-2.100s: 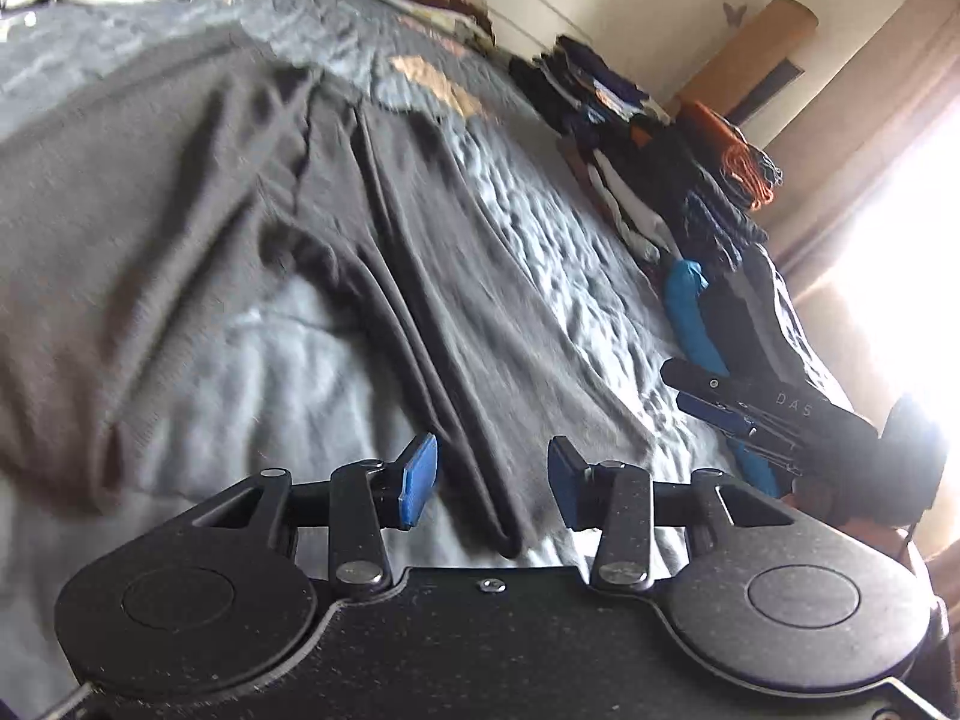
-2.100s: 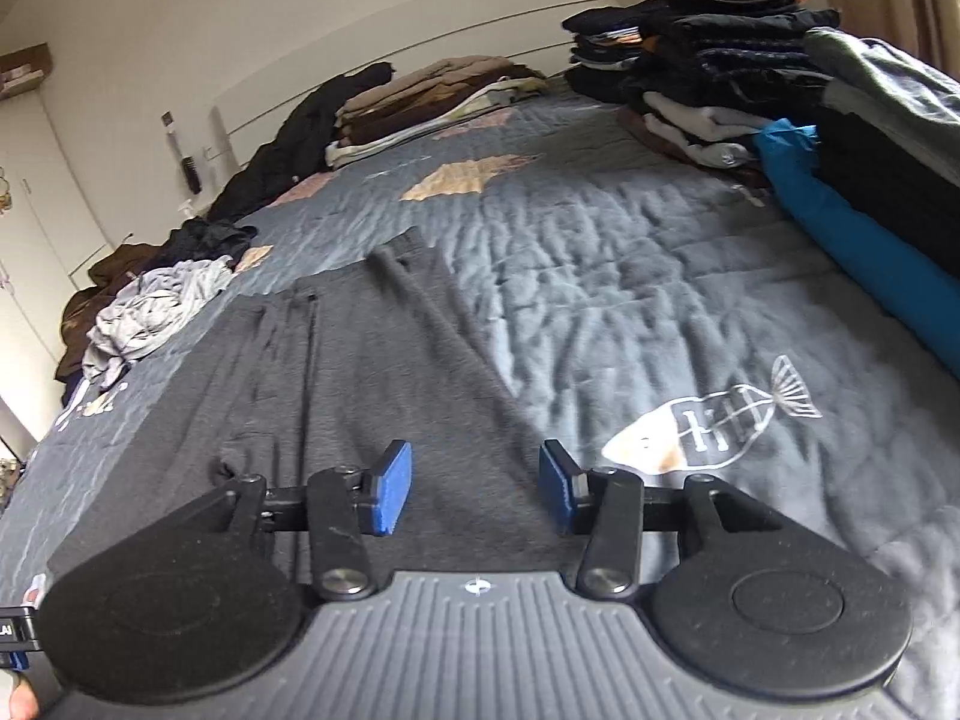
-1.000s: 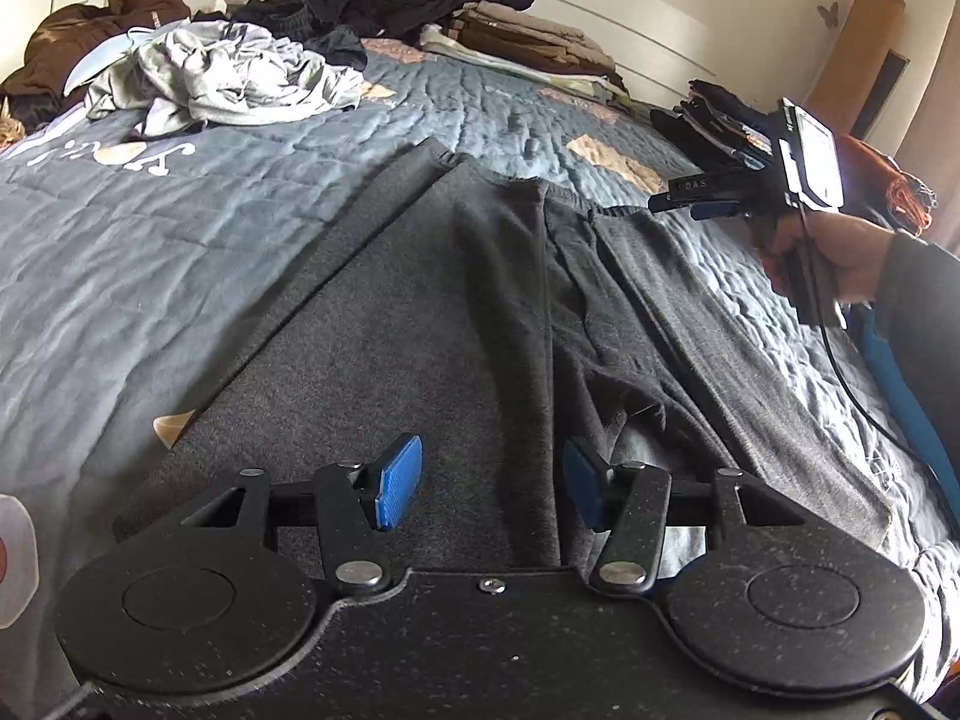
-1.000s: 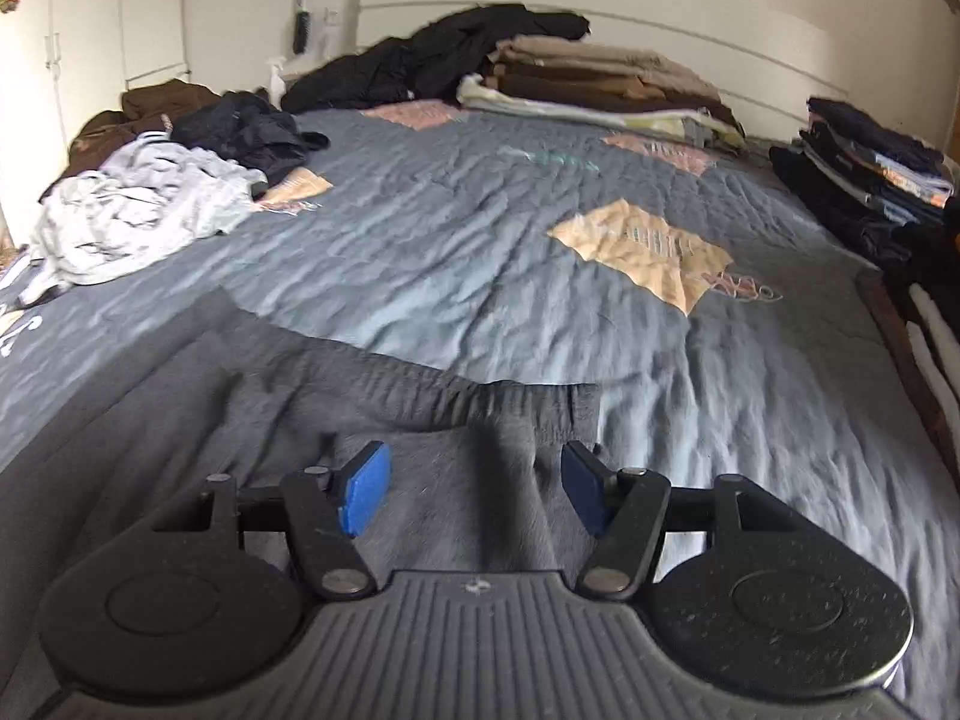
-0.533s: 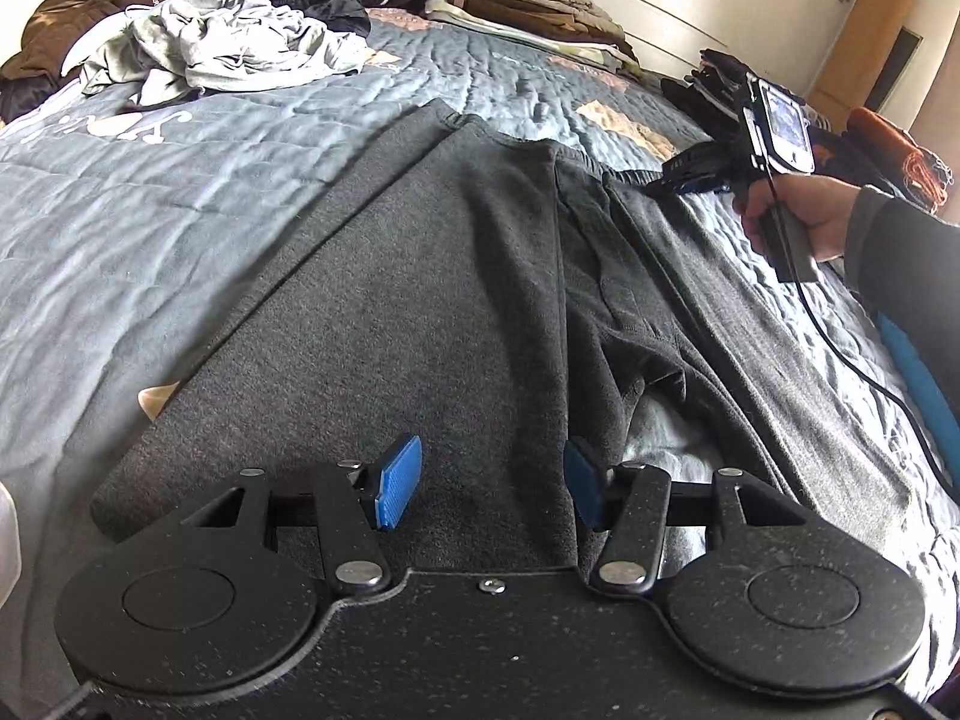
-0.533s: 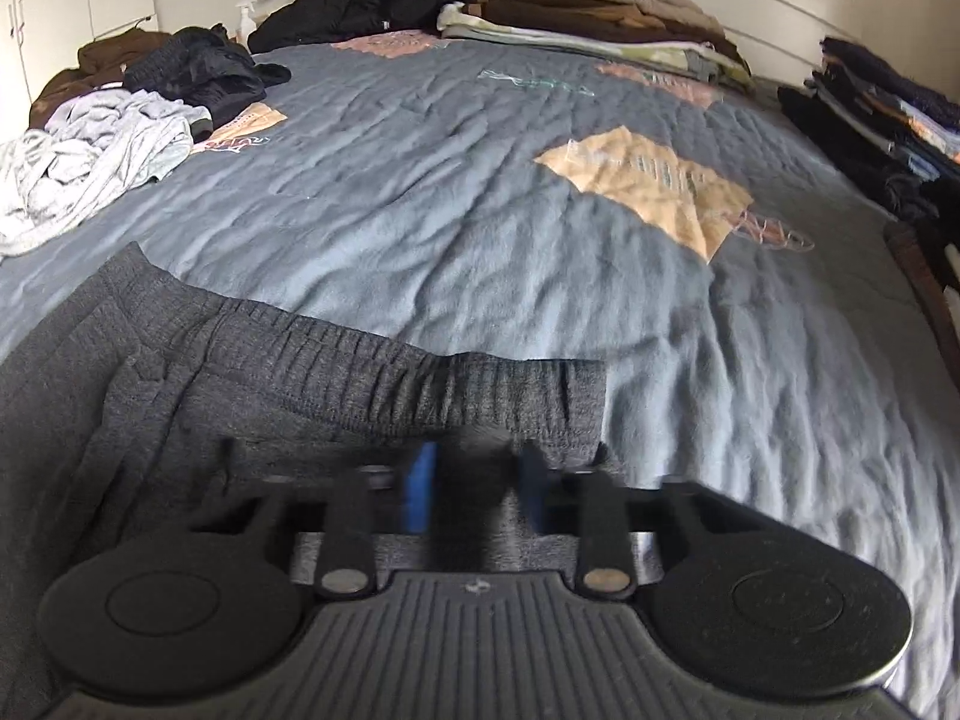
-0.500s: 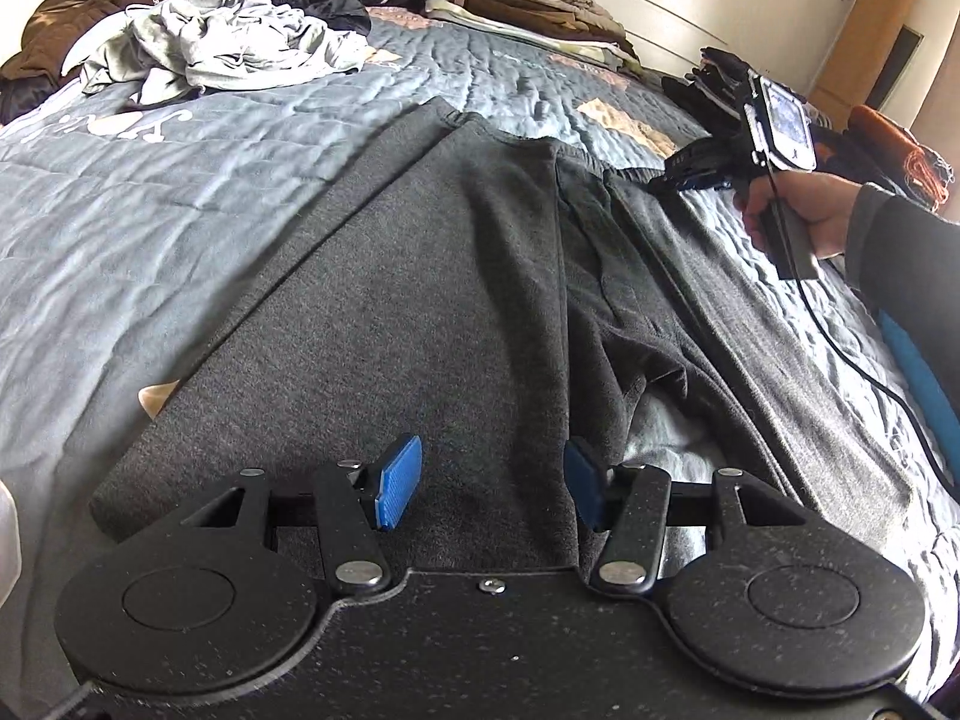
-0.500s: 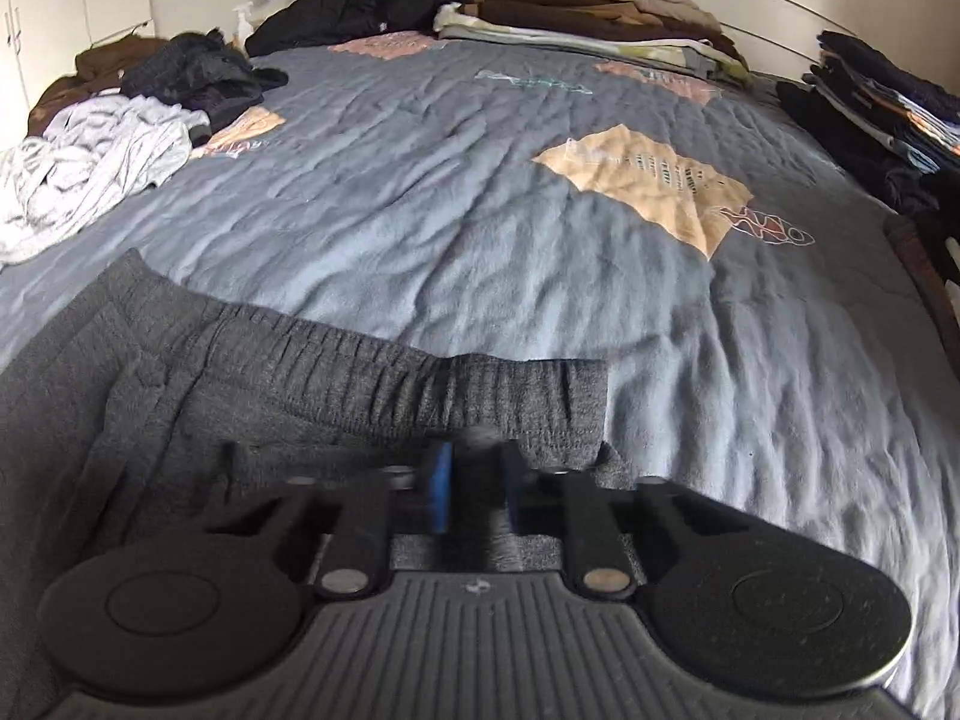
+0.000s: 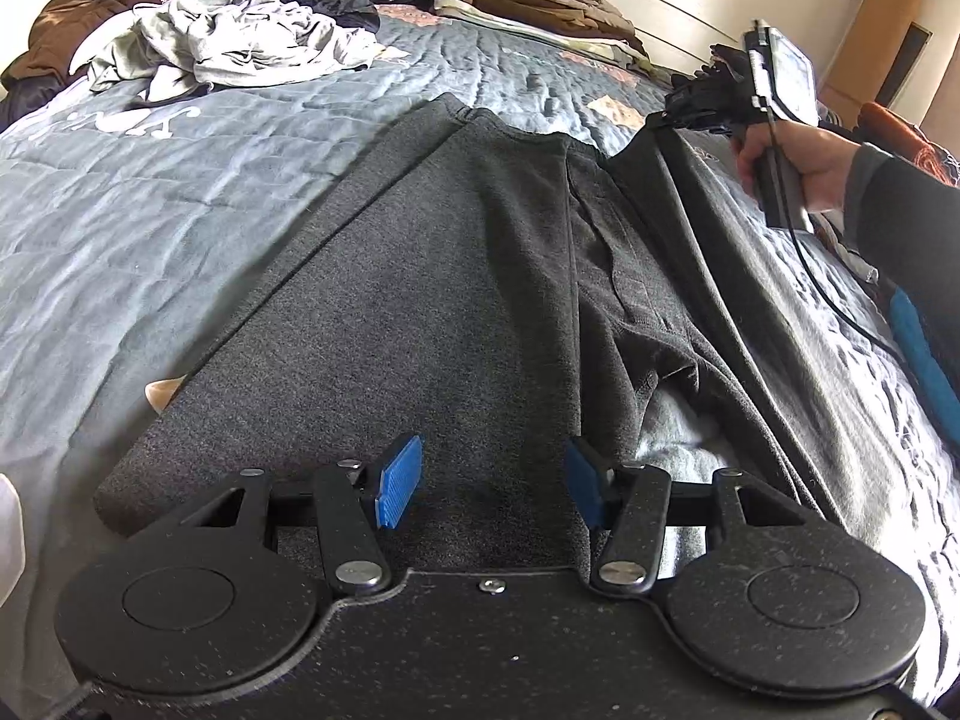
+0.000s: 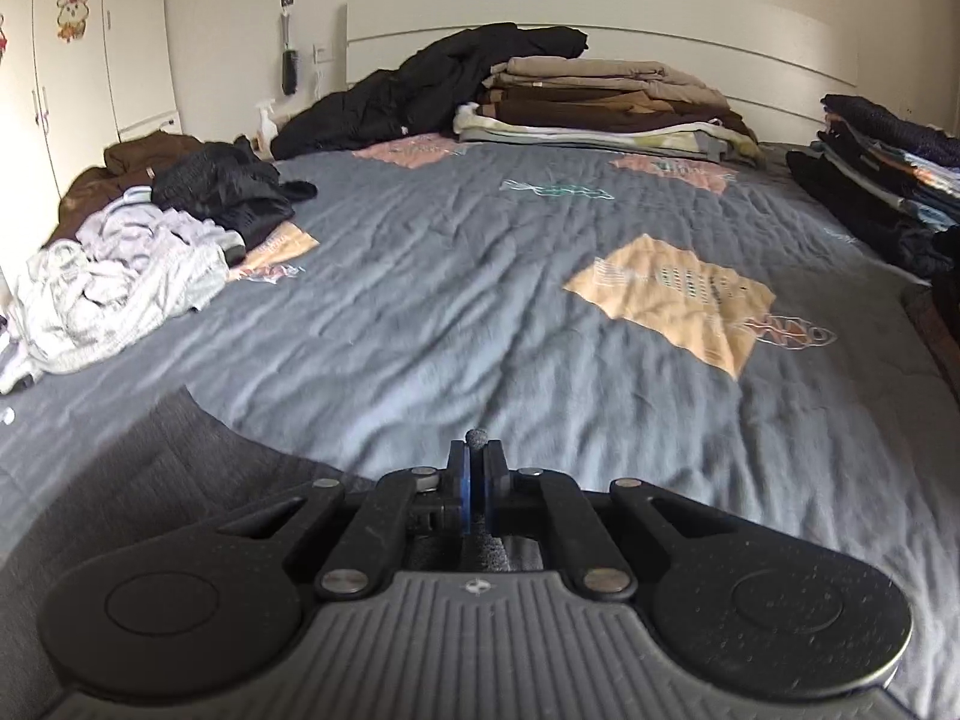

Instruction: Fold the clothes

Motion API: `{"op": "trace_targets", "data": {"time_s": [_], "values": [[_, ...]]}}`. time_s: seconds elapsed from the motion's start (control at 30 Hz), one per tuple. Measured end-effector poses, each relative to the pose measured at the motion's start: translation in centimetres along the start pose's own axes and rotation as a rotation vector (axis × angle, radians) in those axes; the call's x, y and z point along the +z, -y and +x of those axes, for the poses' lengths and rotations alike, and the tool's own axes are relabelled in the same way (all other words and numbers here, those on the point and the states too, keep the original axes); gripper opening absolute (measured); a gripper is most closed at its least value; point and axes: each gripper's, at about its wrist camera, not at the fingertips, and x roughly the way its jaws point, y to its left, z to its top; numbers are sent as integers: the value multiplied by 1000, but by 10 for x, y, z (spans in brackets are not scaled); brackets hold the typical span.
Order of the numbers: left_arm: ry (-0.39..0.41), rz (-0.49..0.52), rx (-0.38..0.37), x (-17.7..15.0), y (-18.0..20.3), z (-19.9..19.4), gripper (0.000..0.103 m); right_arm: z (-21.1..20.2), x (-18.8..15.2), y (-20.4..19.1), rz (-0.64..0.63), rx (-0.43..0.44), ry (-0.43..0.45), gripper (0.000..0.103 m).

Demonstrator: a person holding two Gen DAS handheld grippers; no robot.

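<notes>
Dark grey trousers lie lengthwise on the blue-grey quilted bed. My left gripper is open and empty, low over the near leg end. My right gripper is shut on the trousers' waistband; a tuft of grey fabric sticks out between its blue pads. In the left wrist view the right gripper holds the far right waistband corner lifted off the bed, with fabric hanging from it. Part of the trousers shows at the lower left of the right wrist view.
A crumpled pale grey garment and brown and black clothes lie at the bed's left. Folded stacks stand at the headboard and along the right side. A blue item lies at the right edge.
My right gripper closed on the waistband corner and raised it off the bed. My left gripper stayed open over the leg end, barely moving.
</notes>
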Motion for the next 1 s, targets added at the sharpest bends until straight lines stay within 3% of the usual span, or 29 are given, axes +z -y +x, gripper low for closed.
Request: {"op": "trace_targets", "data": {"time_s": [0.13, 0.23, 0.33, 0.43, 0.8, 0.9, 0.97, 1.0], "values": [[-1, 0, -3, 0, 0, 0, 52, 21, -5, -5, -49, -77, -58, 11], [-6, -5, -6, 1, 0, 0, 52, 27, -11, -4, -66, -139, -101, 31], [-1, -7, -12, 1, 1, -1, 52, 4, -10, -11, -92, -77, -46, 35], [3, 1, -16, 0, 4, -3, 52, -6, -10, -27, -136, 37, -91, 35], [2, -15, -8, 3, 0, -3, 52, 35, -39, -61, -170, 7, -208, 35], [1, -15, -11, 3, 0, -3, 52, 36, -38, -55, -109, 12, -203, 26], [3, -14, -15, 3, 0, -4, 52, 35, -37, -49, -64, 21, -198, 10], [5, -13, -17, 3, 0, -4, 52, 34, -37, -48, -52, 27, -195, 8]]}}
